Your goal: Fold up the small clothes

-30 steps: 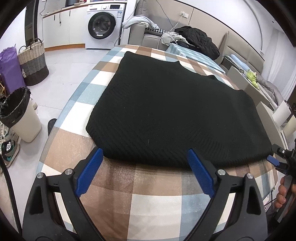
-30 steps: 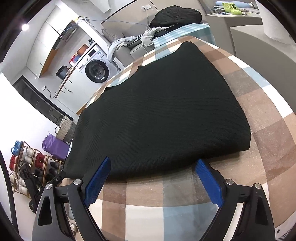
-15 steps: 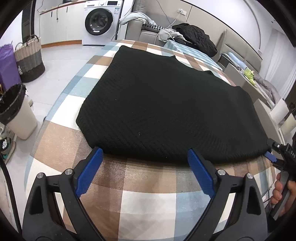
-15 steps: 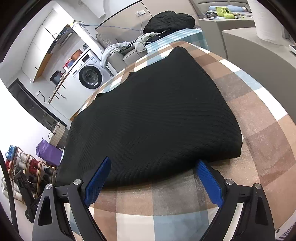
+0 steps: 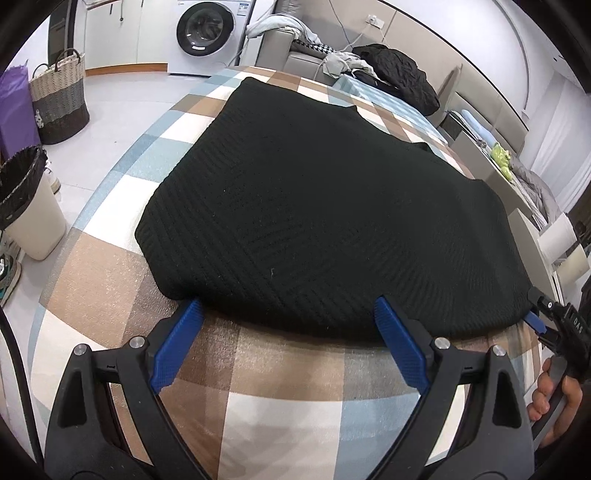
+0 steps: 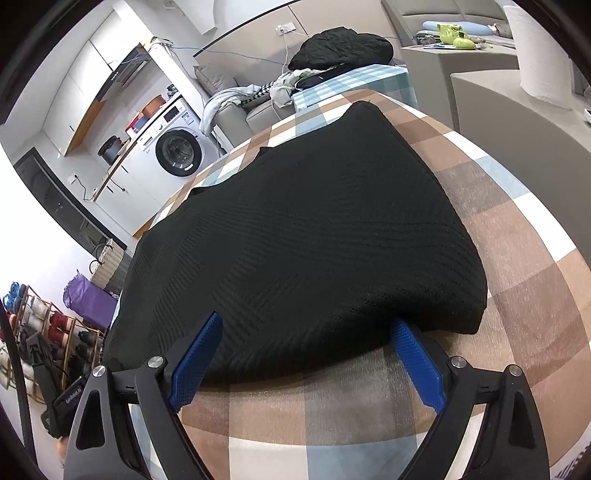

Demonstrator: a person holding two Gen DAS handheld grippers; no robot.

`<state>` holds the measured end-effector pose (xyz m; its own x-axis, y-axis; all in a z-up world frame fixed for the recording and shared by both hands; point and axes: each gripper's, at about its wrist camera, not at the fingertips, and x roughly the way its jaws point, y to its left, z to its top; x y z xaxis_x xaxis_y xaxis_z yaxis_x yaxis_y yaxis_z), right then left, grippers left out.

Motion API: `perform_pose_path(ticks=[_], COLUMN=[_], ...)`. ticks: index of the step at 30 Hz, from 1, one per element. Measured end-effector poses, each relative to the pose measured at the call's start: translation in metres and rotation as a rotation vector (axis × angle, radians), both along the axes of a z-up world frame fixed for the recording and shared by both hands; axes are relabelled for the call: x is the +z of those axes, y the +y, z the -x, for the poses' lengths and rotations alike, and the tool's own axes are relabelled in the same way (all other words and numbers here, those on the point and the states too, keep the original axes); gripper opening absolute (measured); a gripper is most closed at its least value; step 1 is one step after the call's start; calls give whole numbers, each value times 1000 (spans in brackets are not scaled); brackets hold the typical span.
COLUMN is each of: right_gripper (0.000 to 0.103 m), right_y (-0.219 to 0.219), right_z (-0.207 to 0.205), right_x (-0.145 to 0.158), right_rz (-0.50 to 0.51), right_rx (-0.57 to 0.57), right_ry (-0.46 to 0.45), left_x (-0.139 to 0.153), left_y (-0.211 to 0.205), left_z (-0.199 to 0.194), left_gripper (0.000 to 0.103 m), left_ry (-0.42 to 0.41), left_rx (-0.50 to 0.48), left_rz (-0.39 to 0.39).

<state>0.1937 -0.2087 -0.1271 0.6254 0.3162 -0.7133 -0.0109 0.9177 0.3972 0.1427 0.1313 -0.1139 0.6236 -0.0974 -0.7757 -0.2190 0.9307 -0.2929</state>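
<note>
1. Lying flat across the middle of the checked surface (image 5: pixel 280 417) is a black ribbed knit garment (image 5: pixel 325 221); in the left wrist view it runs from about 6 o'clock up to 12 o'clock, its near edge thick and rounded like a fold.
2. Its far edge shows a notch near 1 o'clock in the left wrist view; whether that is a neckline I cannot tell.
3. The left gripper (image 5: pixel 288 314) stands spread wide at the garment's near edge, its blue fingertips (image 5: pixel 188 314) touching or just beside the fabric at 7 and 5 o'clock; nothing is pinched.
4. The right gripper (image 6: pixel 308 328) is likewise spread wide at the near right corner of the garment (image 6: pixel 306 243); its blue fingertips (image 6: pixel 400 332) sit against or slightly under the edge, with no grip on the cloth that I can make out.
5. In the left wrist view the right gripper's tip shows at 4 o'clock, with a hand (image 5: pixel 554 398) on its handle.
6. Around the surface (image 6: pixel 517 280): a washing machine (image 5: pixel 203 33) at 11 o'clock, a woven basket (image 5: pixel 59 99) at 10 o'clock, a lined waste bin (image 5: pixel 27 206) at 9 o'clock, and a dark jacket (image 5: pixel 399 81) heaped on a sofa at 1 o'clock.
7. In the right wrist view a shoe rack (image 6: pixel 44 332) stands at 8 o'clock.
</note>
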Motion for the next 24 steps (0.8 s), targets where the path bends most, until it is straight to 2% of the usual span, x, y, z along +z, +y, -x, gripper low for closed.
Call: perform_pose_path(ticks=[5, 8, 10, 11, 12, 15, 17, 20, 23, 24], right_gripper=[92, 91, 87, 85, 82, 82, 80, 67, 41, 27], right_y=[1, 0, 0, 0, -1, -5, -8, -13, -19, -20], right_z=[-1, 0, 0, 1, 2, 3, 2, 3, 2, 2], right_x=[-1, -2, -3, -3, -3, -5, -6, -8, -11, -12], right_rz=[2, 8, 15, 19, 15, -22, -47, -91, -99, -101], right_rx=[2, 4, 5, 1, -3, -17, -26, -55, -79, -86], right_ry=[-2, -2, -1, 1, 5, 15, 21, 18, 19, 19], left_x=[-1, -1, -1, -2, -3, -6, -7, -8, -10, -9], left_y=[3, 7, 11, 14, 16, 20, 22, 21, 21, 20], left_z=[-5, -7, -7, -7, -7, -8, -8, -9, -10, -11], left_gripper=[91, 84, 64, 57, 46, 31, 26, 22, 15, 13], left_ry=[-22, -34, -44, -49, -50, -52, -50, -50, -49, -51], left_rx=[27, 55, 79, 87, 93, 95, 90, 87, 82, 76], left_rz=[29, 49, 61, 69, 78, 98, 113, 116, 122, 117])
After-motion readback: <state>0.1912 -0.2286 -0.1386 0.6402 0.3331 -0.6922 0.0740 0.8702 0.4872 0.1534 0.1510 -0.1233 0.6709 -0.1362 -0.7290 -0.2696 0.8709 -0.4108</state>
